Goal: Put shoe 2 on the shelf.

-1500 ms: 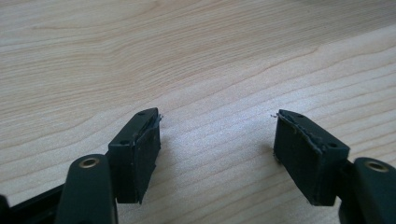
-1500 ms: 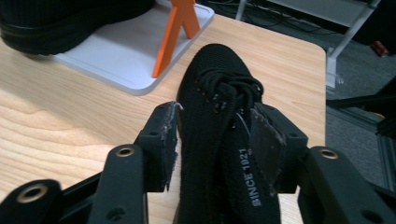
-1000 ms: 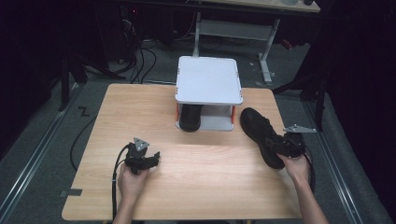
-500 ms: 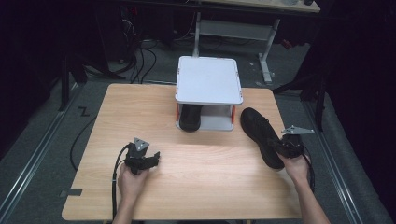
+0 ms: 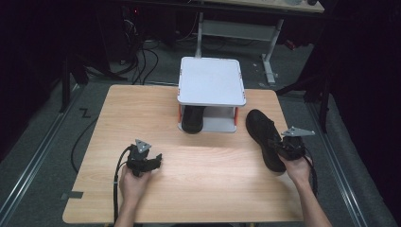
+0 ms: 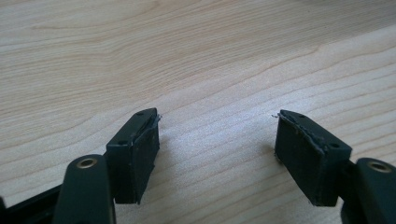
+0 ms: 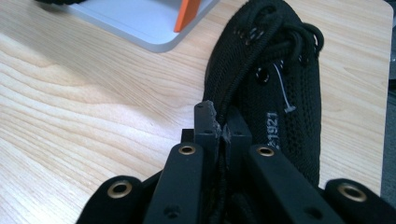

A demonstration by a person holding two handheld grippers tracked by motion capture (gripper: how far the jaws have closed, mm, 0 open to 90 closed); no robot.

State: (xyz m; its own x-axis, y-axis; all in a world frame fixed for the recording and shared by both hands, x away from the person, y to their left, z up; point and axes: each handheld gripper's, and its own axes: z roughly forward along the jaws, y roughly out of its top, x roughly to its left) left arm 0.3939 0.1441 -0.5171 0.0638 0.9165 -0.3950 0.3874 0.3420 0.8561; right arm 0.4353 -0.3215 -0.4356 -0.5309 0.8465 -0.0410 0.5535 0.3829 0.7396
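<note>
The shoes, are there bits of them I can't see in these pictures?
- Shoe under the white stand: in the high view the stand's top covers all but the toe.
- Shoe on the table: its heel end sits behind the right gripper in the high view.
- Right gripper view: the jaws pinch the shoe's edge, hiding the inside.
- Printing on the shoe: partly cut off.

The second shoe sits mostly hidden under the white stand's top, only its toe showing.
</note>
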